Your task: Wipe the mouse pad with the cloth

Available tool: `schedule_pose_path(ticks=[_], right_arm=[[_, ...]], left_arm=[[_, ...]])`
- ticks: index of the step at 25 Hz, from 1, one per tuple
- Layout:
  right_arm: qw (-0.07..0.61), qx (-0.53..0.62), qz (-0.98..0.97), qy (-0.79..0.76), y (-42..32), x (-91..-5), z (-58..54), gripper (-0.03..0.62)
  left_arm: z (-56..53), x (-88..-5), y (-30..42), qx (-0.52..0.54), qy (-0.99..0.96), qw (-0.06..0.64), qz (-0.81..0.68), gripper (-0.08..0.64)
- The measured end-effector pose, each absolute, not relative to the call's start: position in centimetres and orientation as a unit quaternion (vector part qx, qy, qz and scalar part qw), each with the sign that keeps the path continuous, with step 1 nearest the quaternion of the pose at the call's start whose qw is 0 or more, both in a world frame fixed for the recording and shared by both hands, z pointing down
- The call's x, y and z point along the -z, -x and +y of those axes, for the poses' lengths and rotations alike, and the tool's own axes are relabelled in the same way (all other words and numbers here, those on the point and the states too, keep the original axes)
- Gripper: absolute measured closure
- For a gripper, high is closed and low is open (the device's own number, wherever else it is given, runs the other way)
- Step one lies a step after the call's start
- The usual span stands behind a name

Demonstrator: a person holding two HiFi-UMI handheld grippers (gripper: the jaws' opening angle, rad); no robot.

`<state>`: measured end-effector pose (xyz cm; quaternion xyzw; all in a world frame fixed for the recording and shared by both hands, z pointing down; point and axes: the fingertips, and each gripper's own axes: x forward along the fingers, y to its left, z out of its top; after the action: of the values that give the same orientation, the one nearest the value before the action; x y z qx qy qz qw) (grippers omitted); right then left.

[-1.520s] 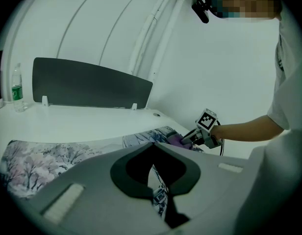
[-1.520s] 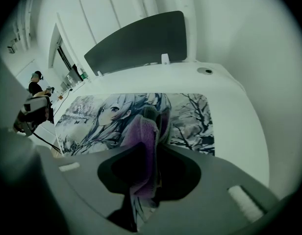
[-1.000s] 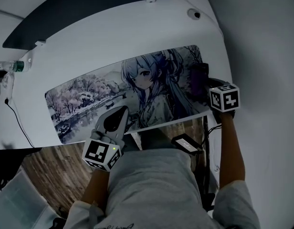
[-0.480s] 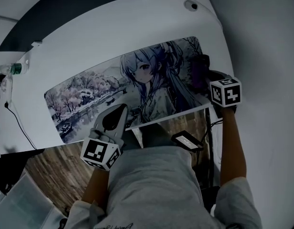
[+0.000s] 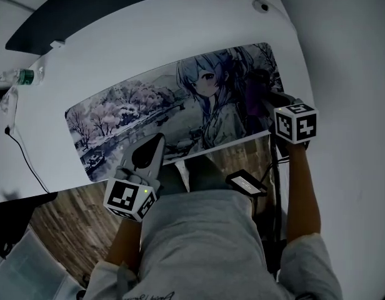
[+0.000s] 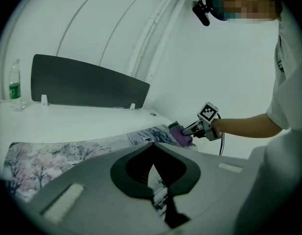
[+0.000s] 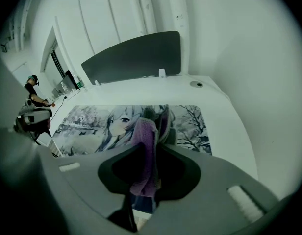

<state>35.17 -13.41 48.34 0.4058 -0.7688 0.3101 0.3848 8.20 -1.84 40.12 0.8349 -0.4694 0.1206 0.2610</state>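
A long mouse pad (image 5: 130,111) printed with an anime girl and blossom trees lies on the white desk (image 5: 180,36). My right gripper (image 5: 262,102) is over the pad's right end, shut on a purple cloth (image 5: 254,91) that rests on the pad. In the right gripper view the cloth (image 7: 141,141) hangs between the jaws of the right gripper (image 7: 155,145), above the pad (image 7: 92,126). My left gripper (image 5: 154,144) sits at the pad's near edge, left of centre. In the left gripper view, the left gripper (image 6: 154,145) is shut with nothing in it, over the pad (image 6: 53,155).
A dark partition panel (image 5: 105,8) runs along the desk's back. A water bottle (image 5: 20,77) stands at the far left, with a black cable (image 5: 24,161) near it. A small dark device (image 5: 245,183) shows below the desk's front edge. Another person (image 7: 33,89) stands far off.
The head view has shifted a little. The right gripper keeps the cloth on the pad's right end, and the left gripper stays at the near edge.
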Motion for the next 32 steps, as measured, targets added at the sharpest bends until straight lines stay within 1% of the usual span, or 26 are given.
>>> schedule_pose_path(ticks=[5, 14, 18, 24, 32], right_arm=[[0.386, -0.306, -0.782, -0.382, -28.1, -47.8, -10.7, 0.505], [0.376, -0.305, -0.819, -0.309, -12.1, -47.7, -4.3, 0.505], [0.371, -0.298, -0.836, -0.272, -5.1, -47.5, -1.6, 0.505], [0.385, -0.271, -0.861, -0.194, 5.3, -47.6, 3.4, 0.506], [0.386, -0.281, -0.869, -0.131, 15.2, -48.8, 9.5, 0.506]], left_arm=[[0.9, -40.5, -2.7, -0.117, -0.825, 0.264, -0.485, 0.54], [7.0, -39.7, 8.9, -0.104, -0.792, 0.257, -0.543, 0.54], [9.6, -40.2, 12.8, -0.099, -0.776, 0.262, -0.565, 0.54], [12.8, -40.1, 18.6, -0.084, -0.754, 0.261, -0.597, 0.54], [16.9, -40.2, 24.7, -0.07, -0.72, 0.261, -0.639, 0.54]])
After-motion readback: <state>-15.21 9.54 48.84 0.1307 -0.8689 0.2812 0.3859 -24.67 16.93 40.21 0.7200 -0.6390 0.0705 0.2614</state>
